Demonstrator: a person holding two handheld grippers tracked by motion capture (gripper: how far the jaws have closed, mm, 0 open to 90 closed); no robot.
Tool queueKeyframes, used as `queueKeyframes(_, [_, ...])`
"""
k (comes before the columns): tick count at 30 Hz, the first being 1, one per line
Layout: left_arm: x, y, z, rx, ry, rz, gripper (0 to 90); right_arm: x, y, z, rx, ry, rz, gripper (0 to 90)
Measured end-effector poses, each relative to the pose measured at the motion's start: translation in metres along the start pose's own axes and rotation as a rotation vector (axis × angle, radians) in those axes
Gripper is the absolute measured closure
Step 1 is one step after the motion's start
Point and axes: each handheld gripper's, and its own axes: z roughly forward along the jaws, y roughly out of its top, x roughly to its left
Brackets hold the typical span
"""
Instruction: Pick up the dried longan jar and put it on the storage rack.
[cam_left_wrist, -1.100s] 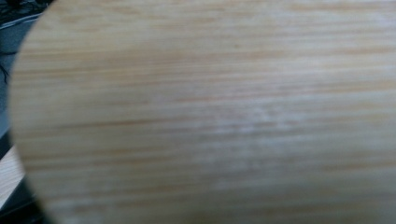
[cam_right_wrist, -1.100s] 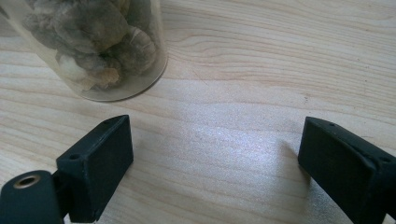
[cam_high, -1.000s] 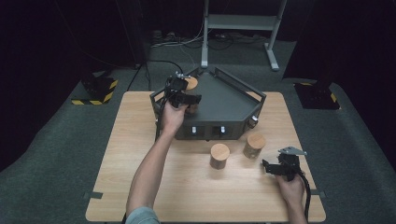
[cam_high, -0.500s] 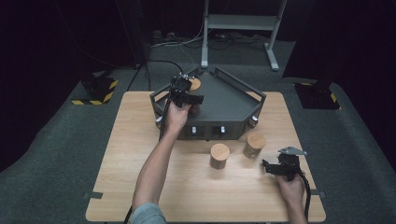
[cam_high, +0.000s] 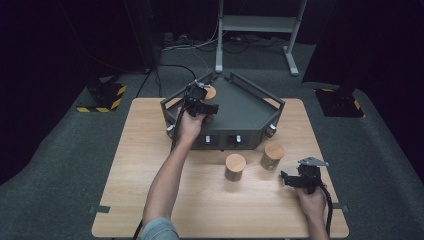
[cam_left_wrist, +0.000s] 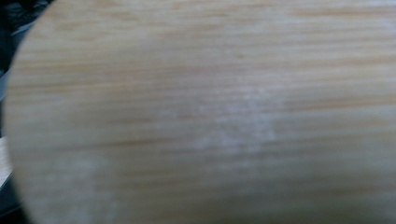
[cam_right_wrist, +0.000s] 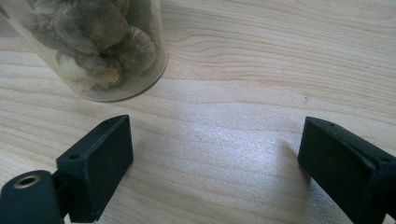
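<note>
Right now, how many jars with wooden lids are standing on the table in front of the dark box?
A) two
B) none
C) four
A: the high view shows two jars side by side on the table, in front of the dark box, with the right gripper near them.

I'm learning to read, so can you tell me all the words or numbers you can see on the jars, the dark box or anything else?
None: there are no words or numbers to read here.
The wooden lids are plain.
The dark box has small pale spots on its front, too small to tell whether they are writing.
The yellow-and-black stripes on the floor are a pattern, not letters.
</note>
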Motion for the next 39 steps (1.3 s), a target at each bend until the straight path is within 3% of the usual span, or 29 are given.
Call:
queueKeyframes(15, [0.0, -0.002, 0.0, -0.013, -0.005, 0.002, 25.9, 0.0, 0.0, 0.0, 0.0, 0.0, 0.0, 10.1])
queueKeyframes(18, [0.0, -0.002, 0.0, -0.012, -0.016, -0.004, 19.3, 0.0, 0.0, 0.0, 0.001, 0.0, 0.001, 10.1])
queueKeyframes(25, [-0.001, -0.006, -0.004, -0.021, 0.01, 0.003, 9.9, 0.0, 0.0, 0.0, 0.0, 0.0, 0.0, 10.1])
queueKeyframes(27, [-0.001, -0.008, -0.007, -0.017, 0.019, 0.017, 9.5, 0.0, 0.0, 0.0, 0.0, 0.0, 0.0, 10.1])
queueKeyframes(33, [0.003, -0.013, -0.011, -0.017, 0.021, 0.007, 7.7, 0.0, 0.0, 0.0, 0.0, 0.0, -0.001, 10.1])
queueKeyframes(37, [0.005, -0.018, -0.017, -0.03, 0.001, -0.012, 7.6, 0.0, 0.0, 0.0, 0.0, 0.0, 0.0, 10.1])
queueKeyframes(39, [0.004, -0.02, -0.021, -0.038, 0.002, -0.001, 7.9, 0.0, 0.0, 0.0, 0.0, 0.0, 0.0, 10.1])
